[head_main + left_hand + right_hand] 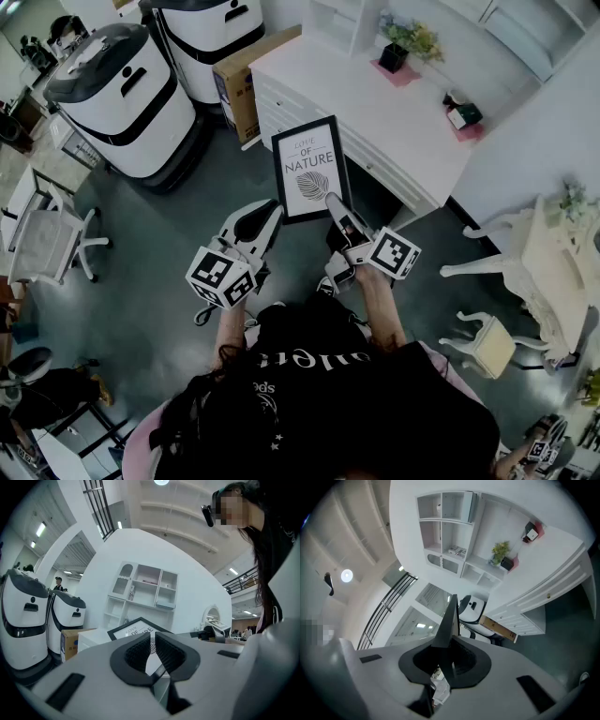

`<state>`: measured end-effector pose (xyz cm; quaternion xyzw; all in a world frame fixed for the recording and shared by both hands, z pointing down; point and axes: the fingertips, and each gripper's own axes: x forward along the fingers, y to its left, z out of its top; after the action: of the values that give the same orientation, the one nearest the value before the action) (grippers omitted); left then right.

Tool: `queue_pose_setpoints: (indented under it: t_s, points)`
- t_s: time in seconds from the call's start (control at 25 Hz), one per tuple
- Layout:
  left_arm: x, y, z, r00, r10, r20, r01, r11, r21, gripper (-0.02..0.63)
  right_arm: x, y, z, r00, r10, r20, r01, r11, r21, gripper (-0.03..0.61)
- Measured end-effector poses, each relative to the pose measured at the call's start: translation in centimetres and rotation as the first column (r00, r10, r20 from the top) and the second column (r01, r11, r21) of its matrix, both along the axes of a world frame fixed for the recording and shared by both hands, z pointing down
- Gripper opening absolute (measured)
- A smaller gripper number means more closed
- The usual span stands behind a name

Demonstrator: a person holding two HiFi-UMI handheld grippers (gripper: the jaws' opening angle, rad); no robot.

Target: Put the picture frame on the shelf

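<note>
The picture frame (310,169) is black around a white print with dark lettering and a grey leaf. The left tool (265,217) and right tool (334,201) carry cubes with black-and-white square markers. The desk (375,112) is white, its mats (408,77) pink, and the floor (159,291) dark grey.

Both white-shelled: left gripper (267,214), right gripper (336,202); black-and-white square-marker cubes (221,277) on each; black ribbed pads (136,654). Person wears black top (375,403), white lettering on it

One picture frame (310,169) at twelve o'clock, and two grippers in play: left gripper (265,214), right gripper (334,202). Two white machines (122,94) up at eleven, one cardboard box (242,80), one potted plant (398,47) at one.
</note>
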<state>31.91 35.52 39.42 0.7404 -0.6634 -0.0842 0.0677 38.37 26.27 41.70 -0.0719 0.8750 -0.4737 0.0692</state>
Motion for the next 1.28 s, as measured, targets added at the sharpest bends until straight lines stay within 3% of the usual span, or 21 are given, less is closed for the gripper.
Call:
queue_pose_setpoints:
  t_s: [0.32,0.8,1.28]
  points:
    - [-0.5,-0.9,1.3,1.000,-0.006,-0.015,0.006,1.000,0.008,0.041,0.3,-1.0,1.3,1.000,-0.003,0.018,0.004,0.999,-0.052,0.072]
    - [3.3,-13.1,1.0,1.000,-0.018,-0.007,0.018,1.000,-0.011,0.041,3.4,-13.0,2.0,0.999,-0.044,0.017,0.045,0.995,-0.085,0.072]
    - [2.1,-16.6,1.1,0.998,-0.065,0.012,0.065,0.996,-0.059,0.041,1.8,-17.5,2.8,0.995,-0.091,0.050,0.097,0.986,-0.135,0.072]
